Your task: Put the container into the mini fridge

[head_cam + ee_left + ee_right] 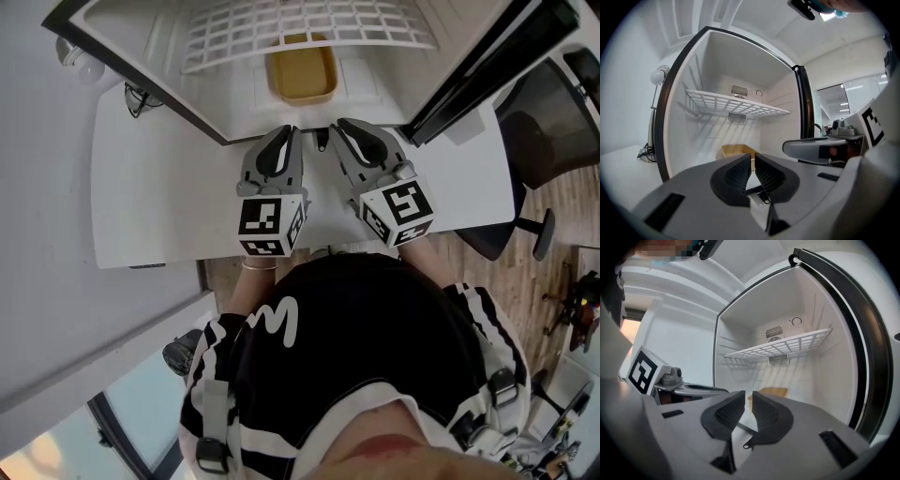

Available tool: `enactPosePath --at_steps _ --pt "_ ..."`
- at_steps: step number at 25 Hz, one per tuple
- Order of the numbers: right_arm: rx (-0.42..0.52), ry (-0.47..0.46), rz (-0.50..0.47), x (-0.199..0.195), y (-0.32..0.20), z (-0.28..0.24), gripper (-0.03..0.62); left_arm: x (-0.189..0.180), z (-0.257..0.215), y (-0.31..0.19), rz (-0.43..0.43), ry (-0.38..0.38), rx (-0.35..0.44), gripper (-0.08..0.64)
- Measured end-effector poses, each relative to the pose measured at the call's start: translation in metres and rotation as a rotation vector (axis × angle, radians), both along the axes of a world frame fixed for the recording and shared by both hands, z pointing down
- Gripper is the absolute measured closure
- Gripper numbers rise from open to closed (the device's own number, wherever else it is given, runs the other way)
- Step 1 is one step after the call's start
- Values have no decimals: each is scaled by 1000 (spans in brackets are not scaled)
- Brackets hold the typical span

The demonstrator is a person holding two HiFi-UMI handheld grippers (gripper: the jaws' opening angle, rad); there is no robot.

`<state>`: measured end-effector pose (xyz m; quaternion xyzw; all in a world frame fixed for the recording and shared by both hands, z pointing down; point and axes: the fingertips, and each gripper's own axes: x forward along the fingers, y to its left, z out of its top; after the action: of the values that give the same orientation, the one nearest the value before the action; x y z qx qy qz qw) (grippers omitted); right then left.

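The container point(300, 75) looks matt plastic, the fridge lining point(712, 65) smooth plastic, the gripper pads point(738, 174) ribbed and matt.

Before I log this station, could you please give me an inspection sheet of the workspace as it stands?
Surface: white table, with the mini fridge at its far side, door open.
Job's things: tan container on the fridge floor, under the wire shelf.
Clutter: round white lamp left of the fridge.
Grippers: left gripper has its jaws all but together and is empty; right gripper has its jaws a slit apart and is empty; both are clear of the container.
Cables: dark cable bundle beside the fridge.
Surroundings: office chair, wooden floor.
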<state>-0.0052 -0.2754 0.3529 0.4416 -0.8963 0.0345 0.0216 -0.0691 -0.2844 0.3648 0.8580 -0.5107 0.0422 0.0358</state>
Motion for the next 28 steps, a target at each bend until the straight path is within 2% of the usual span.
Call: enactPosePath --at_steps 13,28 --pt "32 1 -6 -2 3 -6 580 5 -8 4 26 7 32 551" --pt "25 -12 -16 -8 3 -5 581 6 -11 7 39 14 42 551"
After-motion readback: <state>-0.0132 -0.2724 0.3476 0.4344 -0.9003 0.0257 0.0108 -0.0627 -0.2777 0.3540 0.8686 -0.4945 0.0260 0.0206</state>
